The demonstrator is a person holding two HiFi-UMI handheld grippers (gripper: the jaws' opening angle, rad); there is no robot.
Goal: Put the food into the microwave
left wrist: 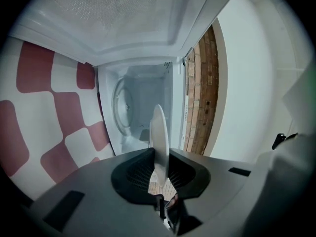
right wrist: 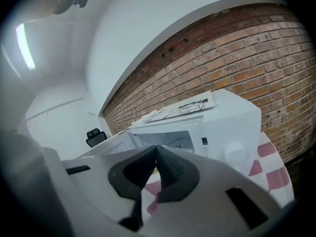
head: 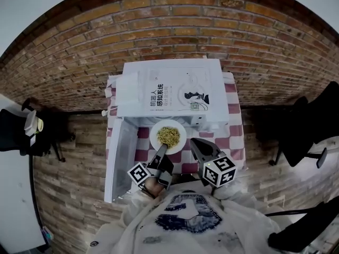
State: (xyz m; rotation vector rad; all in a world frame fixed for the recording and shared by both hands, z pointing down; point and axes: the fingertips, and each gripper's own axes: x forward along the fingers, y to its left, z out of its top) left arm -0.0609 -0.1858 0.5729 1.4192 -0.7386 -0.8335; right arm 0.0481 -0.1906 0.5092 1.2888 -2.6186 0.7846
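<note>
While the left tongs [head: 161, 151] are gripping the plate [head: 157, 131], right tongs [right wrist: 156, 149] clenched empty, the open microwave [right wrist: 237, 122] at twelve o'clock is awaiting the food [head: 168, 136].

the microwave [head: 175, 89] sits on the table [head: 234, 137] at 12 o'clock in the head view, its back to the brick wall [head: 169, 25]. a printed sheet [head: 183, 95] lies on its top. its door [head: 119, 157] stands open at 9 o'clock of the opening, reaching toward the person. the plate [head: 168, 136], food [head: 168, 135] on it, is before the opening. the left gripper [head: 161, 151] is at the plate's 6 o'clock (rim between its jaws), the right gripper [head: 196, 144] just beside at 4 o'clock. a chair [head: 18, 131] stands far off at 9 o'clock, a second chair [head: 310, 123] at 3 o'clock.
</note>
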